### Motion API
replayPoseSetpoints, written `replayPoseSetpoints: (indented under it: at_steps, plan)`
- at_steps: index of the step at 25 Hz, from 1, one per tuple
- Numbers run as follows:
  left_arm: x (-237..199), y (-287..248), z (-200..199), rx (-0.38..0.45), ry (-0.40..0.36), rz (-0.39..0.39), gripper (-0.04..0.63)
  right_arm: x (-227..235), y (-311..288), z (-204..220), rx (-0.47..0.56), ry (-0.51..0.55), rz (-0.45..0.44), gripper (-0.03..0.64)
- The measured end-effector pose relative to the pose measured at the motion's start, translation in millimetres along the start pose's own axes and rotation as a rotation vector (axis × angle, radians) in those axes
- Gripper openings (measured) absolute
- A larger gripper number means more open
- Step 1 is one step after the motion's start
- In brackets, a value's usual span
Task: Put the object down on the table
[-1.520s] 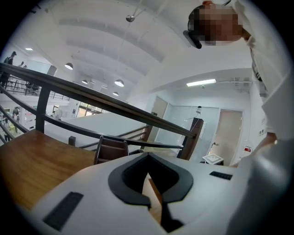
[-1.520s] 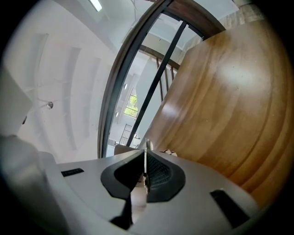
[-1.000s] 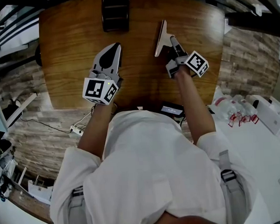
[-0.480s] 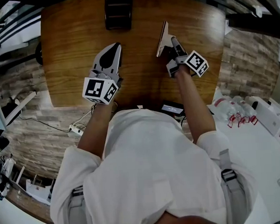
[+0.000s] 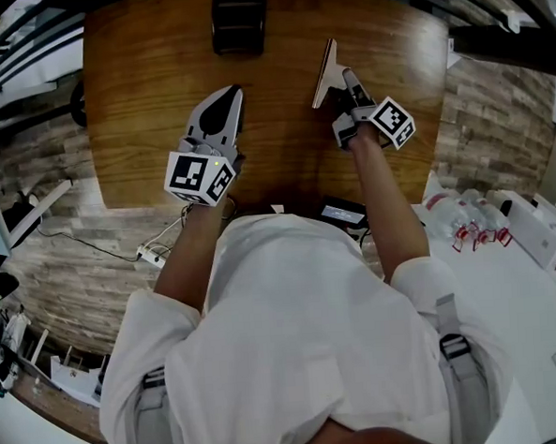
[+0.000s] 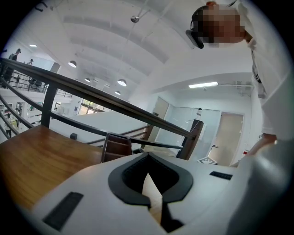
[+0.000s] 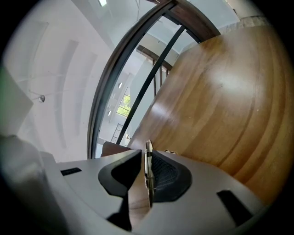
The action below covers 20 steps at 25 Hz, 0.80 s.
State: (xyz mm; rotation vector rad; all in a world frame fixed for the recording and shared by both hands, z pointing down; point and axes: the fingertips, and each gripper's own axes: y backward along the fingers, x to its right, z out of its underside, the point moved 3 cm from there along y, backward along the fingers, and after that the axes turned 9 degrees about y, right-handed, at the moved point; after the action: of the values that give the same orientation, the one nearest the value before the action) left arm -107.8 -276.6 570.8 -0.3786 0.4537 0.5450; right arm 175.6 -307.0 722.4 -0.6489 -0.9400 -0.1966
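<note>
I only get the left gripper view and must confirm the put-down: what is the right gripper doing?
Observer: The right gripper is shut on a thin flat panel, held on edge over the table.
Operator: Is it resting on the wood?
Observer: Cannot tell. The head view shows it tilted on edge, but not whether its lower edge touches.
Operator: Is anything in its way?
Observer: No. The dark rack stands apart from it, farther up the table.
</note>
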Motion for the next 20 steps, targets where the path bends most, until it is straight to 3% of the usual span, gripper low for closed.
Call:
replayPoseSetpoints:
  at_steps: [2, 10, 15, 20]
  plan:
    - [2, 1, -1, 0.000, -0.001, 0.004, 0.015, -1, 4, -1, 0.015, -0.012, -0.013, 0.086]
    - [16, 5, -7, 0.014, -0.009, 0.023, 0.015, -8, 38, -18, 0.034, 0.059, 0.006, 0.091]
    - [36, 9, -21, 0.039, -0.028, 0.051, 0.014, -62, 74, -44, 0.068, 0.395, -0.028, 0.059]
    - [64, 22, -40, 0.086, -0.058, 0.071, 0.015, -132, 117, -67, 0.183, 0.688, -0.113, 0.040]
